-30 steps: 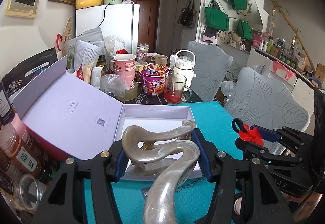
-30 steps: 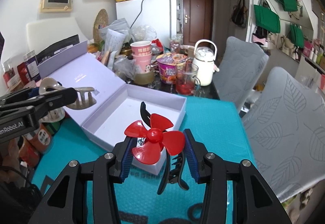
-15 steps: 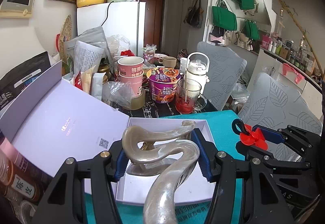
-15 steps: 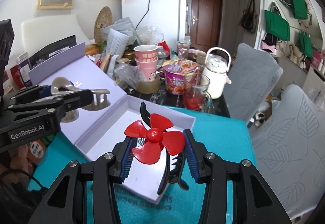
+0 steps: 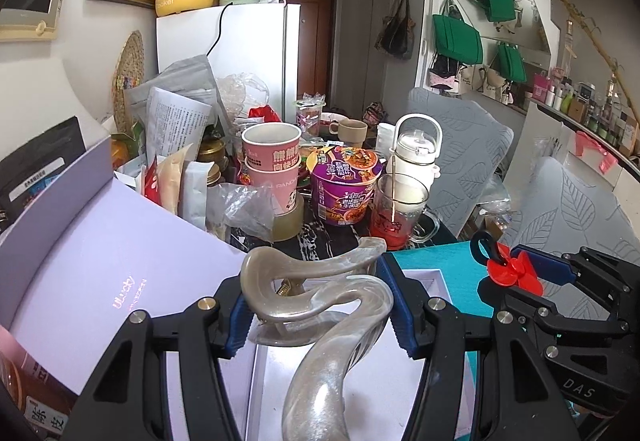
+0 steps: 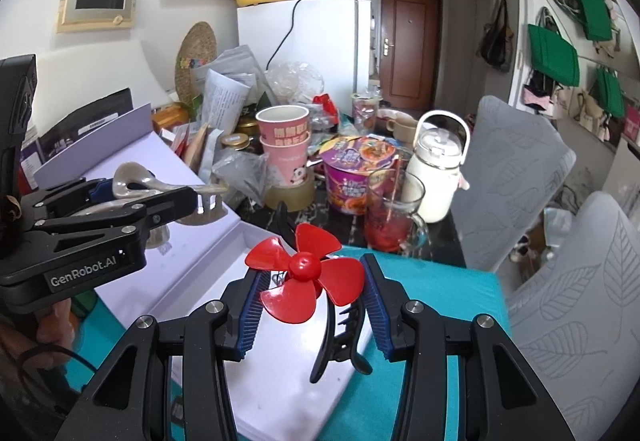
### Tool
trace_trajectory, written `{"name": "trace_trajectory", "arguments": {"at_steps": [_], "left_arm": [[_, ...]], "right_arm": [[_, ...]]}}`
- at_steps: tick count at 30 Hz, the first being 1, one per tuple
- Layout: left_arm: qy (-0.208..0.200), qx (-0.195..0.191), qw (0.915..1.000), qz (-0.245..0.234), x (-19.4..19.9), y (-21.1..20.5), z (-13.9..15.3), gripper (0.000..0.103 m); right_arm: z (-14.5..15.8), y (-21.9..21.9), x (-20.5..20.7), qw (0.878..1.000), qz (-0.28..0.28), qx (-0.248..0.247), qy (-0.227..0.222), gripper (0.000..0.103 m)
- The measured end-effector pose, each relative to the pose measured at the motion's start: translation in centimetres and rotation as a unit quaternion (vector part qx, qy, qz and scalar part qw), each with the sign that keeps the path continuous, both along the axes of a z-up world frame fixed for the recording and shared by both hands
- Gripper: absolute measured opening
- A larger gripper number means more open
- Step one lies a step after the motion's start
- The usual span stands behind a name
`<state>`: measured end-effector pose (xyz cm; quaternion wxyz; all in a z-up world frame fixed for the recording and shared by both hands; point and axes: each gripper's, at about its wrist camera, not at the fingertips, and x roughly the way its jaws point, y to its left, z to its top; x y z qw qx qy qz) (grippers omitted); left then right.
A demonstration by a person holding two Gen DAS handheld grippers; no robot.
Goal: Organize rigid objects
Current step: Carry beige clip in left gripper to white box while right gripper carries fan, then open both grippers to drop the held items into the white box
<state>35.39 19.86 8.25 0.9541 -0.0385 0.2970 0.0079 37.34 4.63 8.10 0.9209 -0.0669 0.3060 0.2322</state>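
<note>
My left gripper [image 5: 316, 311] is shut on a pearly beige hair claw clip [image 5: 320, 305] and holds it above the open white box [image 5: 436, 281]. The box's lavender lid [image 5: 100, 261] stands open to the left. My right gripper [image 6: 306, 291] is shut on a black hair claw clip with a red flower [image 6: 306, 269] and hovers over the box's near right part [image 6: 280, 373]. The left gripper with the beige clip [image 6: 160, 185] shows at the left of the right wrist view. The right gripper with the red flower [image 5: 514, 271] shows at the right of the left wrist view.
A teal mat [image 6: 448, 293] covers the table under the box. Behind it stand pink paper cups [image 5: 272, 157], a purple noodle bowl [image 5: 344, 181], a glass mug with red drink [image 5: 396, 209], a white kettle [image 5: 416, 149] and bags. Grey chairs [image 6: 516, 169] stand at the right.
Both grippers have moved forward over the box with their clips still held. The box and the clutter behind it look closer and lower in both views.
</note>
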Motion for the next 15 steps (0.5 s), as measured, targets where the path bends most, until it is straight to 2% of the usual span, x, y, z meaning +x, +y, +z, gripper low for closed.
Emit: {"name": "trace_trajectory", "arguments": {"at_steps": [4, 15], "left_arm": [[0.011, -0.005, 0.9999, 0.004, 1.0, 0.6, -1.4, 0.057], [0.054, 0.008, 0.9985, 0.010, 3.5, 0.8, -4.2, 0.057]], "right_arm": [[-0.7, 0.2, 0.9, 1.000, -0.003, 0.010, 0.010, 0.045], [-3.1, 0.9, 3.2, 1.000, -0.010, -0.005, 0.029, 0.045]]}}
